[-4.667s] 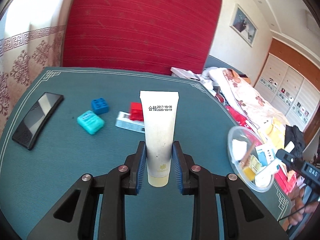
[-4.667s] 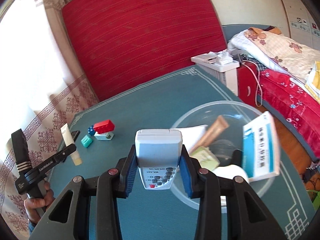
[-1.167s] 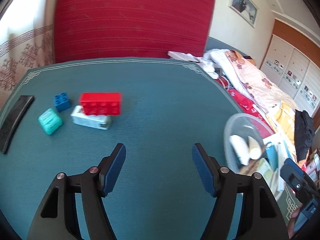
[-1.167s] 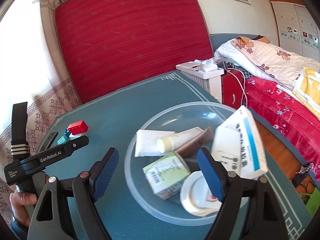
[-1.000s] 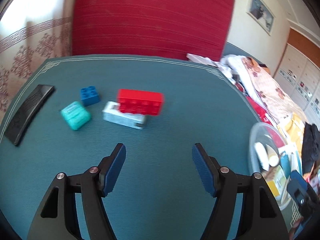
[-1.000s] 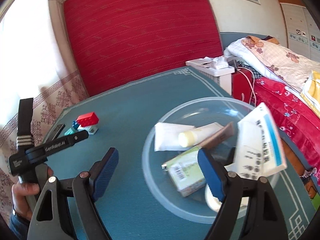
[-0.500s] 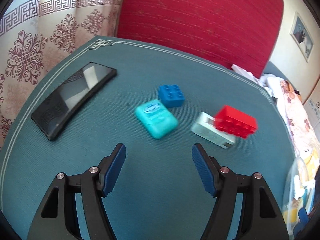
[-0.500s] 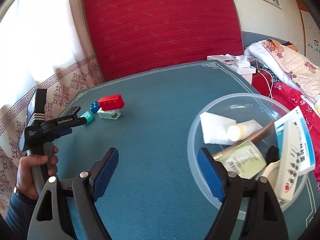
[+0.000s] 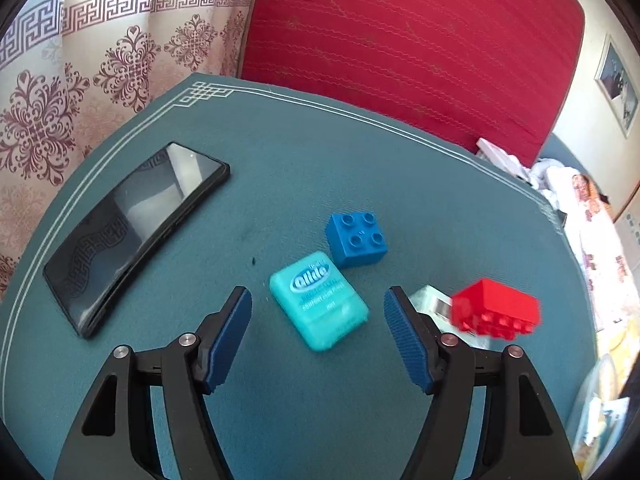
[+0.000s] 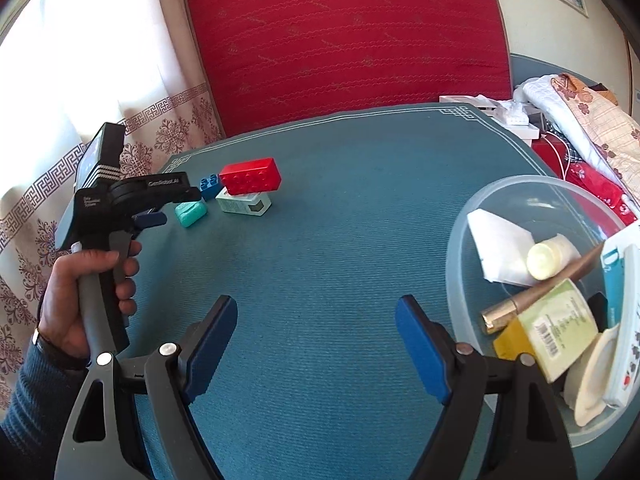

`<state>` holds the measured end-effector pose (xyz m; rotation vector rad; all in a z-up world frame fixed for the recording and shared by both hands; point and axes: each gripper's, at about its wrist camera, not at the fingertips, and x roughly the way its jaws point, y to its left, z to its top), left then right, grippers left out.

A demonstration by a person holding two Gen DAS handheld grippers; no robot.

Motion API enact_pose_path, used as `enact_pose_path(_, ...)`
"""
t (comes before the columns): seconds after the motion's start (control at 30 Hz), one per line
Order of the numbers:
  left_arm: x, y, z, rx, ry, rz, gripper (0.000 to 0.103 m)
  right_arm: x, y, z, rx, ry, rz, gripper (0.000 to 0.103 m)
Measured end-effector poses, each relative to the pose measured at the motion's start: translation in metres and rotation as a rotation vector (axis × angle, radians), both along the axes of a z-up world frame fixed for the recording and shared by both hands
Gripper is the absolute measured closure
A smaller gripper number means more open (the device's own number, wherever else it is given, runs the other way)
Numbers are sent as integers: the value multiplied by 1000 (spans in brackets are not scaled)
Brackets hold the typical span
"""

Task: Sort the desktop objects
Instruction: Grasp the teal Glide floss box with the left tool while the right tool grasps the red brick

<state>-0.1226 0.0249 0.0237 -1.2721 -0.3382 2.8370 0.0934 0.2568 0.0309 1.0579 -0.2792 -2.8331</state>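
A teal floss box lies flat on the teal tablecloth, right between the blue pads of my open left gripper, with a gap on each side. Just beyond it sits a blue toy brick. A red brick rests on a pale box to the right. The right wrist view shows the same group: floss box, red brick and pale box. My right gripper is open over bare cloth, with nothing between its fingers.
A black phone lies at the table's left edge. A clear bowl at the right holds a white packet, a tube, a remote and other items. A hand grips the left tool. Bedding lies beyond the table.
The left gripper swung left and lower, from open cloth to the floss box, which now lies between its fingers. The right gripper turned left, so the bowl slid to the view's right side.
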Motion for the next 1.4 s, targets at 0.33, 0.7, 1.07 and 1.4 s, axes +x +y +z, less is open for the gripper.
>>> enact_pose_path(0.33,-4,13,-13,-134,17,-25,27,-30,-18,-5,5,-15,21,19)
enact_pose_path(0.7,-4,-10,-14,-42,21,-53,27,-68,-29,-1,10,-19,11,19)
enact_pose_path(1.07,-1,-16,-13,-28,19,-20,36,-95,-48,-1,-6,-21,37,19)
enact_pose_path(1.4,-1,-28,-11,33,20,-7,42,-130,-72,10,18,13,64,19)
